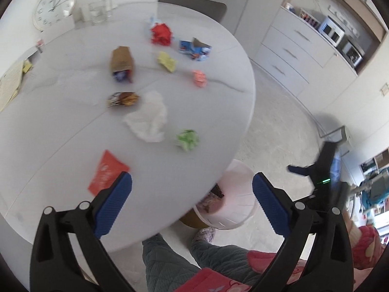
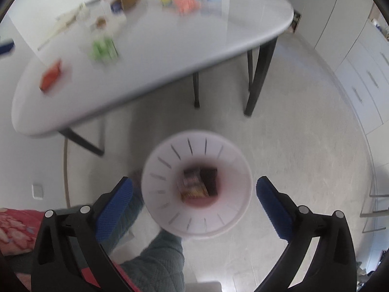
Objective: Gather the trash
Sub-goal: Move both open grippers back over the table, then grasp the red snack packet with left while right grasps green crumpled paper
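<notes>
Several pieces of trash lie on the white round table (image 1: pixel 60 146): a red packet (image 1: pixel 105 174), a green wad (image 1: pixel 187 140), a white tissue (image 1: pixel 149 119), a snack wrapper (image 1: pixel 123 99), a brown bag (image 1: pixel 121 62), a yellow wad (image 1: pixel 166 61), a pink wad (image 1: pixel 199 78), a red wrapper (image 1: pixel 160 33) and a blue carton (image 1: pixel 194 48). My left gripper (image 1: pixel 192 194) is open and empty above the table's near edge. My right gripper (image 2: pixel 194 200) is open and empty above the pink waste bin (image 2: pixel 158 170) on the floor, which holds wrappers (image 2: pixel 194 186). The right gripper also shows in the left wrist view (image 1: pixel 323 170).
A clock (image 1: pixel 53 6) and glass jars (image 1: pixel 99 12) stand at the table's far side. The bin (image 1: pixel 239 194) sits partly under the table edge. Dark table legs (image 2: pixel 259 77) stand behind it. White drawers (image 1: pixel 289 56) line the right wall. The person's legs (image 1: pixel 170 262) are below.
</notes>
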A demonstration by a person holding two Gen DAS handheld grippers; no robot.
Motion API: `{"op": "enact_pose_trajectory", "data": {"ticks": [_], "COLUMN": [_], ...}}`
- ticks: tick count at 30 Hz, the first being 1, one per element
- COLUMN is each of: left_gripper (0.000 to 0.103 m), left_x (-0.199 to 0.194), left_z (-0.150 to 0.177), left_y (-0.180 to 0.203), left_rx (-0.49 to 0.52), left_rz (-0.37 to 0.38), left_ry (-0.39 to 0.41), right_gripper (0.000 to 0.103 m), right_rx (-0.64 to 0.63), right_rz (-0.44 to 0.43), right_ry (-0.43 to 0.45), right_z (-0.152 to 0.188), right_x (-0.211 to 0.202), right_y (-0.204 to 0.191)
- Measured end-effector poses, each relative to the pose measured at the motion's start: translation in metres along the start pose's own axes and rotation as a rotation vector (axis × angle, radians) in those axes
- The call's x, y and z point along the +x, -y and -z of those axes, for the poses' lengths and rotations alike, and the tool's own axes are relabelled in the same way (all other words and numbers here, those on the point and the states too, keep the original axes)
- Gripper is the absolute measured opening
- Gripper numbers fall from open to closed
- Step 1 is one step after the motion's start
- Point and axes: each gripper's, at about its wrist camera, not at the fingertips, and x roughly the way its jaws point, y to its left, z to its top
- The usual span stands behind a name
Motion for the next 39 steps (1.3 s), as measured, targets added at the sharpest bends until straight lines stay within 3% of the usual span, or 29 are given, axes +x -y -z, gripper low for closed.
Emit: {"op": "enact_pose_trajectory", "data": {"ticks": [8, 14, 22, 28, 34, 36, 39], "left_gripper": [0.095, 0.095, 0.095, 0.094, 0.076, 0.059, 0.047], "left_x": [0.014, 0.046, 0.087, 0.099, 0.107, 0.11, 0.108], "left_z": [-0.001, -0.008, -0.007, -0.01, -0.006, -0.003, -0.005], "left_y": [-0.07, -0.097, -0.107, -0.114, -0.114, -0.115, -0.118], "left_rx": [0.017, 0.133, 0.254, 0.262, 0.323, 0.341, 0.343], "left_rz": [0.012, -0.004, 0.059, 0.084, 0.083, 0.081, 0.078], "left_ry": [-0.034, -0.067, -0.17, -0.174, -0.2, -0.217, -0.211], "right_gripper": [0.101, 0.101, 0.101, 0.101, 0.101, 0.101, 0.101], "right_rx": [0.043, 0.085, 0.145, 0.15, 0.144, 0.14, 0.135], "right_rz": [0.034, 0.066, 0.066, 0.056, 0.045, 0.054, 0.045], "right_ry": [0.163, 0.162, 0.143, 0.145, 0.136, 0.138, 0.133], "right_z": [-0.055, -0.08, -0.1, -0.113, -0.121, -0.122, -0.123], "right_x": [-0.059, -0.055, -0.039, -0.024, -0.007, -0.003, 0.004], "right_y": [-0.015, -0.036, -0.06, -0.078, -0.088, -0.091, -0.092]}}
